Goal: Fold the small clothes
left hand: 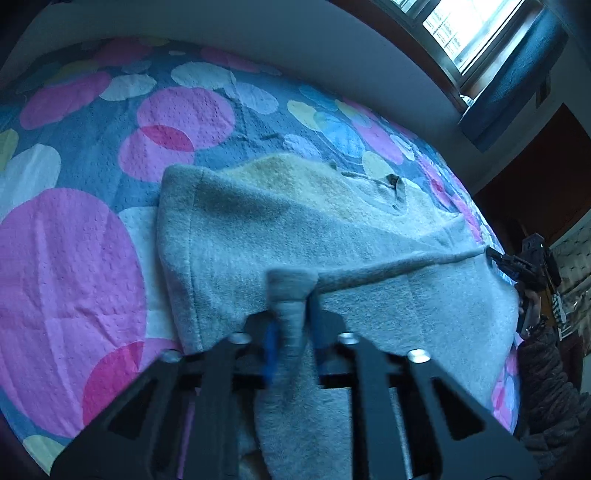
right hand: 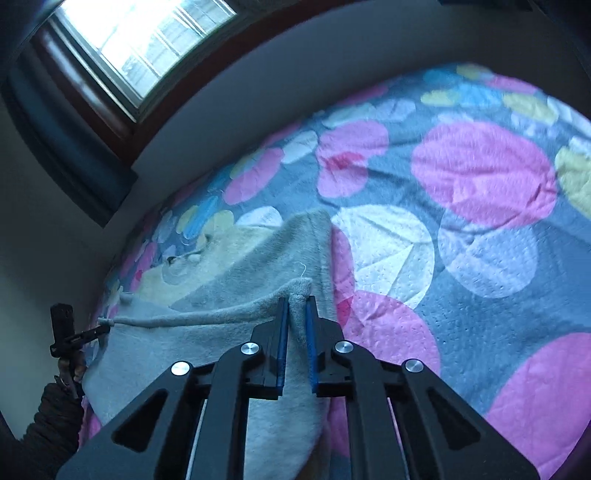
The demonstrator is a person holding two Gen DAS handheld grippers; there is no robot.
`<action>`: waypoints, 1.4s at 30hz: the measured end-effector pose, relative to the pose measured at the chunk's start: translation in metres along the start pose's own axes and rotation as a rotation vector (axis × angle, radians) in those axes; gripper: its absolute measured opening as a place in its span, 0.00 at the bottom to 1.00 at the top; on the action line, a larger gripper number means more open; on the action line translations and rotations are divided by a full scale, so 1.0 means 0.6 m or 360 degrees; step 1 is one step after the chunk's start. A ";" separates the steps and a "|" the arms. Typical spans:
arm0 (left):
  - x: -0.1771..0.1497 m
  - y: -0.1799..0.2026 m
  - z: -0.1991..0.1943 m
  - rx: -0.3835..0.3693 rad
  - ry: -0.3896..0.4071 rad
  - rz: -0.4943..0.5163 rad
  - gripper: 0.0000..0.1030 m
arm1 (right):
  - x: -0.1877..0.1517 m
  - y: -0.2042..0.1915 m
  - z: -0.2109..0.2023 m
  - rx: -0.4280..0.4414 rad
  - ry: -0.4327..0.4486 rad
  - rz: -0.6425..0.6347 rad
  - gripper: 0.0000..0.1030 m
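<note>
A small grey fleece garment [left hand: 295, 229] with a pale yellow patch near its collar lies on the bed. In the left wrist view my left gripper [left hand: 291, 314] is shut on one corner of the garment's near hem, with a tuft of cloth sticking up between the pads. In the right wrist view my right gripper [right hand: 297, 301] is shut on the other corner of the same garment [right hand: 166, 350]. The hem runs taut between the two grips. Each gripper shows small in the other's view: the right gripper [left hand: 496, 258] at the far right, the left gripper [right hand: 101, 328] at the far left.
The bedspread [left hand: 74, 258] [right hand: 480, 258] is grey-blue with large pink, white and yellow circles and spreads wide around the garment. A pale wall and a bright window [left hand: 461, 29] [right hand: 140, 37] lie beyond the bed. A dark knitted sleeve [left hand: 546, 369] [right hand: 55, 413] shows at the edge.
</note>
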State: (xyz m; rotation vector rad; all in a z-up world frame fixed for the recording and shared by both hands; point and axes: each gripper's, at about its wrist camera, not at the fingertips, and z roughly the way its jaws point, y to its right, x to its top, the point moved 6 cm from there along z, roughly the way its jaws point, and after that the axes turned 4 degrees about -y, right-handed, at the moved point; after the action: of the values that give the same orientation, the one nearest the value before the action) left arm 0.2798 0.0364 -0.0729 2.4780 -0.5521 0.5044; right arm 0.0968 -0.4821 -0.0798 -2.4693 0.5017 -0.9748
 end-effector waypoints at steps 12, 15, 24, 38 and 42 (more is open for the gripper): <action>0.039 0.057 -0.120 0.0096 0.0415 0.0054 0.08 | 0.101 -0.123 -0.090 0.0013 0.0293 -0.0313 0.07; 0.076 0.051 -0.128 0.0115 0.0462 0.0010 0.08 | 0.145 -0.121 -0.060 0.0001 0.0302 -0.0280 0.07; 0.168 -0.032 0.009 0.0372 0.0329 -0.0166 0.08 | 0.187 -0.035 0.140 -0.0191 0.0089 -0.0046 0.06; 0.130 -0.081 0.054 0.0296 0.0226 -0.0304 0.29 | 0.146 0.023 0.145 -0.0082 -0.0042 0.0263 0.08; 0.112 -0.042 -0.005 0.0246 0.0372 -0.0388 0.67 | 0.114 -0.009 0.080 0.0038 0.0008 0.0248 0.08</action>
State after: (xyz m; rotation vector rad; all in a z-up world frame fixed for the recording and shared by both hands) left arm 0.3482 0.0389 -0.0509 2.5376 -0.1197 0.7477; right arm 0.1785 -0.4974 -0.0710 -2.3668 0.6688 -0.9193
